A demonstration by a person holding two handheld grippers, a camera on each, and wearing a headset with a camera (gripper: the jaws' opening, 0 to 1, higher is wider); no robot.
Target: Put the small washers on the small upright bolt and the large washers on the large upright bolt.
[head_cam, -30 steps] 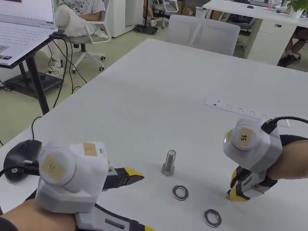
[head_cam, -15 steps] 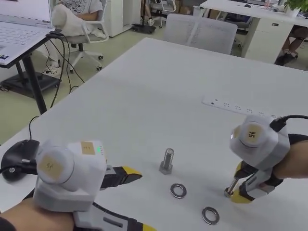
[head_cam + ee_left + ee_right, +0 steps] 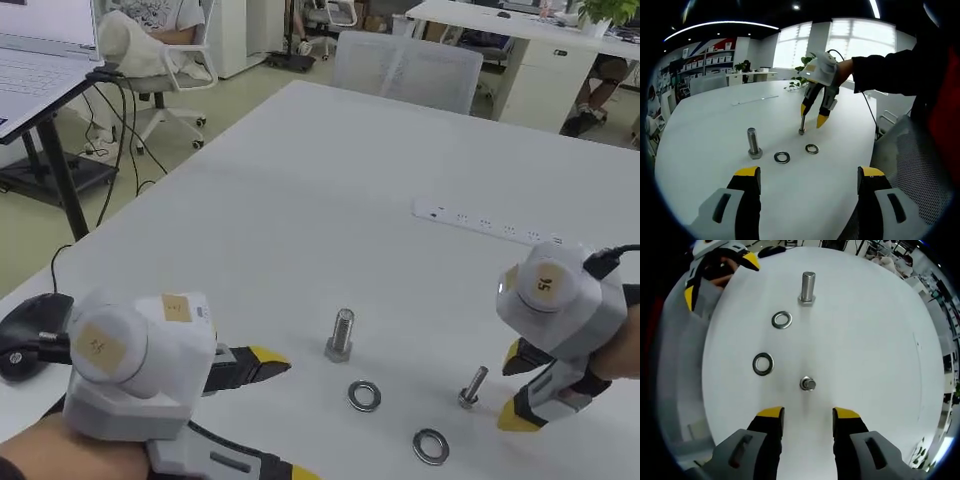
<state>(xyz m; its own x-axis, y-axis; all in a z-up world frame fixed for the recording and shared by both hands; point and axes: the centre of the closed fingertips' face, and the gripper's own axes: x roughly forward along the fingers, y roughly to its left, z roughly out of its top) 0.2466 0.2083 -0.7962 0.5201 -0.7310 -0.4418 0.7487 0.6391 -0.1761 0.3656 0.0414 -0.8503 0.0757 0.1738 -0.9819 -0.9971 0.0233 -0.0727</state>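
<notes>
The large bolt (image 3: 340,335) stands upright on the white table (image 3: 300,200), head down. The small bolt (image 3: 470,387) stands to its right, leaning slightly. Two metal washers lie flat in front of them, one (image 3: 364,395) near the large bolt, the other (image 3: 431,446) closer to me. My right gripper (image 3: 512,388) is open just right of the small bolt and holds nothing; in its own view the small bolt (image 3: 808,383) stands just ahead of the gap between the tips (image 3: 808,413). My left gripper (image 3: 288,416) is open at the lower left, short of the washers (image 3: 782,157).
A white power strip (image 3: 480,222) lies farther back on the table. A black mouse (image 3: 25,335) sits at the left edge. A grey chair (image 3: 405,70) stands at the far end, and a laptop (image 3: 40,50) on a stand to the left.
My right gripper has let go of the small bolt, opened and drawn back to the right, and the bolt now stands on its own. The left gripper has barely moved.
</notes>
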